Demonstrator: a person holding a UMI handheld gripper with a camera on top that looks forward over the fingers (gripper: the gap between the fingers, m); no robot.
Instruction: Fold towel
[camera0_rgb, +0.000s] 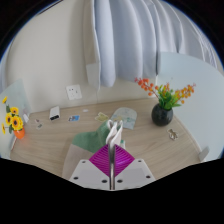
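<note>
My gripper (112, 152) is shut on the towel (113, 132), a pale white-green cloth. Its magenta pads (103, 160) press together on a fold of it. The cloth rises in a peak just ahead of the fingertips and hangs above the wooden table (60, 140). More of the towel, pale green, trails beyond the fingers toward the table's middle (120, 115). The rest of it is hidden behind the fingers.
A dark vase with orange flowers (163, 103) stands at the right. Yellow flowers (12, 120) stand at the left edge. Small items lie on the table: a keyring (173, 134), a white piece (53, 115) and a small object (73, 119). A white curtain (130, 40) hangs behind.
</note>
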